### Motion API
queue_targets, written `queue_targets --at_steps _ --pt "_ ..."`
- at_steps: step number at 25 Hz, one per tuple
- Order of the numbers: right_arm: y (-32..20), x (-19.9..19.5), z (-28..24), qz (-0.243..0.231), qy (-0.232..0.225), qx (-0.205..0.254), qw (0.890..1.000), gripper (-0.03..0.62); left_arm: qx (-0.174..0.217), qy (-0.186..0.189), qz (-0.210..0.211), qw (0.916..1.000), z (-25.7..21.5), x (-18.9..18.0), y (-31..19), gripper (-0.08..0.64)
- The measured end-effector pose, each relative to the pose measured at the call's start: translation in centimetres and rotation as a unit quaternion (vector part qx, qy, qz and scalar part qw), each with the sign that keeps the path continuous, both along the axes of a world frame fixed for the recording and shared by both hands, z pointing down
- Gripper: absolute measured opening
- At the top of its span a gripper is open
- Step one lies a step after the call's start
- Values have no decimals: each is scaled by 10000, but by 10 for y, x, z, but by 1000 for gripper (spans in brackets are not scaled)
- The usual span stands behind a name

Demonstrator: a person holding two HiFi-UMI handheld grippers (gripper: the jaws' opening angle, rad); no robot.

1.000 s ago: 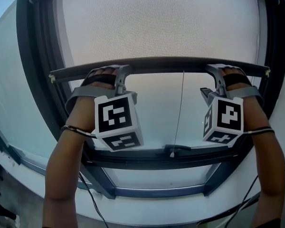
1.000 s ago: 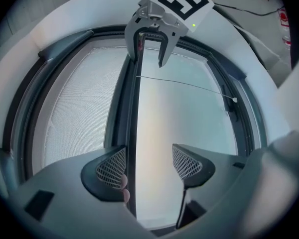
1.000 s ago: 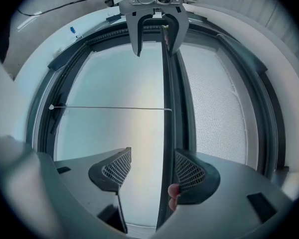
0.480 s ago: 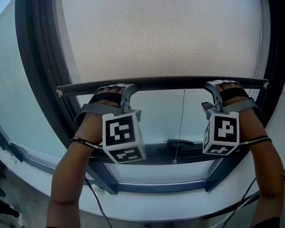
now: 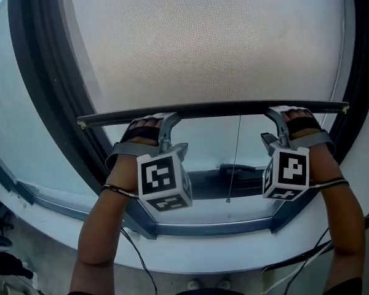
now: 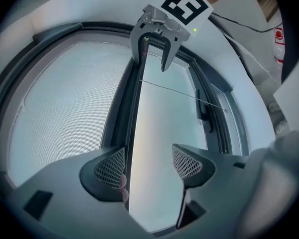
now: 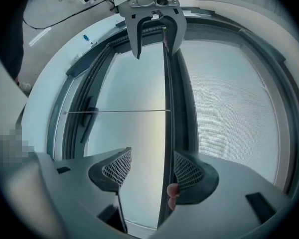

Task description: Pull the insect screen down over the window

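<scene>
The beige mesh insect screen (image 5: 209,42) covers the upper window, and its dark bottom bar (image 5: 215,109) runs across at mid height. My left gripper (image 5: 157,120) hooks over the bar's left part and my right gripper (image 5: 283,112) over its right part. In the left gripper view the bar (image 6: 137,108) passes between the jaws of the left gripper (image 6: 148,166), against the left pad, with a wide gap to the other. In the right gripper view the bar (image 7: 167,98) lies against the right pad of the right gripper (image 7: 148,169). Both are open.
A thin pull cord (image 5: 234,158) hangs from the bar's middle down to the dark lower window frame (image 5: 234,186). Bare glass shows below the bar. The white sill (image 5: 221,251) lies underneath, with cables (image 5: 135,257) trailing from my wrists.
The bar has come down with both grippers on it, and more mesh now covers the glass. The gap between bar and lower frame has shrunk.
</scene>
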State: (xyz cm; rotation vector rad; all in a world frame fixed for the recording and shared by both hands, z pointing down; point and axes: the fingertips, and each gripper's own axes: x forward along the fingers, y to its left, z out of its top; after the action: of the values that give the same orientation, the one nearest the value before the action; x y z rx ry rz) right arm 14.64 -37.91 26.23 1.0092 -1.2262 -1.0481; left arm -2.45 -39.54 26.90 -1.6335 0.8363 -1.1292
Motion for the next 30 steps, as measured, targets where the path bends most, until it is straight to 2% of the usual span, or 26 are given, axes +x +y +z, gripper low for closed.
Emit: queue_targets --at_steps 6,10,14,17,22,27,30 --pt "0 -2 1 38 -159 -62 9998 256 -87 107 139 9998 0 1 1 284" --pt "1 -2 4 104 -95 -98 9999 256 -148 11 135 9998 3 0 2 284" --pt "2 -3 10 129 -69 -339 9993 256 -402 -70 112 9991 11 -2 2 284" --pt "2 -7 32 114 -34 -402 9991 256 -541 -113 61 9985 33 -8 2 284" --pt "4 -3 69 77 9 -427 9991 256 -457 -399 -152 9980 69 -4 2 284" --pt "5 -4 77 80 -62 -471 9988 256 -595 -278 -138 9977 76 -5 3 284" --pt "6 -4 86 86 -70 -680 9976 256 -758 -170 -124 9969 82 -4 4 284"
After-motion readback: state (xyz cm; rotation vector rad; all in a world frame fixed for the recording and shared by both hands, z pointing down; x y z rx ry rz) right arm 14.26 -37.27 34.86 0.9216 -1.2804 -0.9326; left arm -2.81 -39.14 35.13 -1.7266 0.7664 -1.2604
